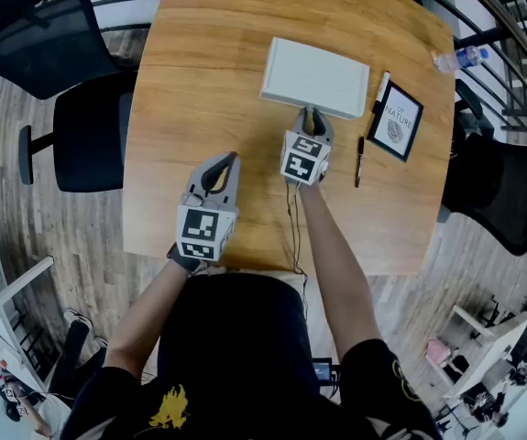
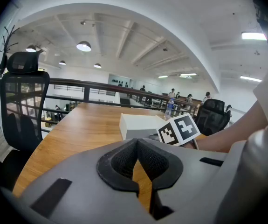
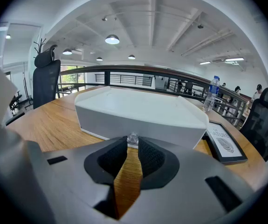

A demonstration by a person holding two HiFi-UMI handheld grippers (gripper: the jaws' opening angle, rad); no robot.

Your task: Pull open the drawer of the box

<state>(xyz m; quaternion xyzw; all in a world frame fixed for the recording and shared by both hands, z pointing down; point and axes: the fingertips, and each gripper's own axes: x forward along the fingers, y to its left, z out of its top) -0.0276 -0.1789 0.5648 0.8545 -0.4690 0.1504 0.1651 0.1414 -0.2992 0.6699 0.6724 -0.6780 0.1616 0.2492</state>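
The box [image 1: 316, 76] is set flat on the far half of the table [image 1: 199, 62], its long axis running from side to side in the head view, slightly skewed. One long face is turned toward the person. That face is taken to be the front of the drawer [image 3: 171, 125], and a small clear knob [image 3: 132, 138] is seen low at its middle. The drawer is judged to be fully shut; no gap is seen, so nothing can be said of what is inside.

The right gripper [image 1: 311, 113] is held straight in front of that face, pointed at it and angled down. Its fingers [image 3: 150, 155] are drawn in to a narrow gap with the knob caught between their tips, and the pads appear to press it from both sides. The pull is therefore expected to run back toward the person, square to the long axis of the box.

The left gripper [image 1: 231, 157] is held well short of the box, nearer the person and off to the left. Its fingers [image 2: 124, 160] are closed tip to tip on nothing.

A picture frame [image 1: 397, 122] and a pen [image 1: 359, 160] lie just right of the box, clear of the line of pull. A bottle [image 1: 455, 60] stands at the far right edge.
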